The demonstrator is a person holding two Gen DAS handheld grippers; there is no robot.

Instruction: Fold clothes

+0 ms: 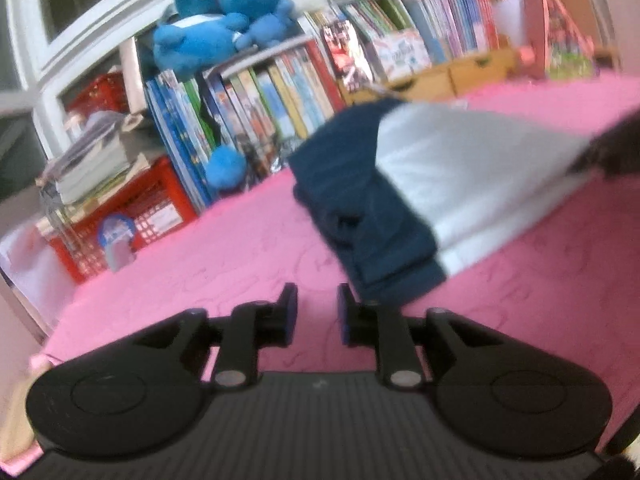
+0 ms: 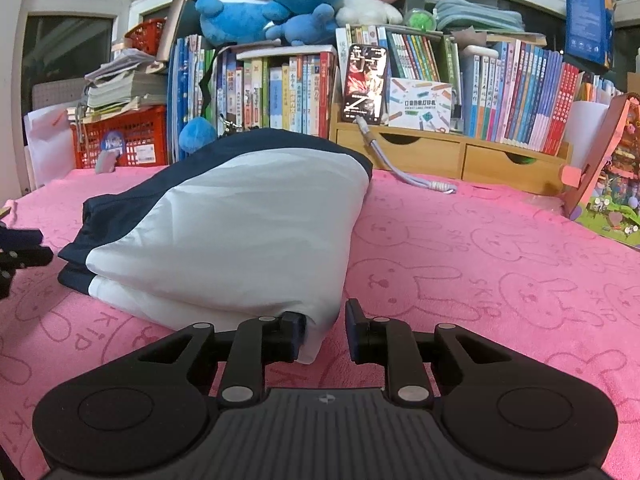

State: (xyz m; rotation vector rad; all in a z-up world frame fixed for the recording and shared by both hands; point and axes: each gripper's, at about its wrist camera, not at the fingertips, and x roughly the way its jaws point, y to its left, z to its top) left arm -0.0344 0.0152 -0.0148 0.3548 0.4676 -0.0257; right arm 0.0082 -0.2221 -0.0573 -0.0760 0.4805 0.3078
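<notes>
Clothing, white with navy panels, lies folded on your pink towel, whose bunny outlines read "SKIP". Your right gripper sits released at its near white corner, one finger touching fabric. Your left gripper hangs parted above the towel just beside the navy end, grasping nothing. Behind, a box reads "POCKET LABEL PRINTER".

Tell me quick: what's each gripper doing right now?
Left gripper: open, holding nothing, beside the folded garment.
Right gripper: open, garment corner between its jaws, not gripped.
</notes>
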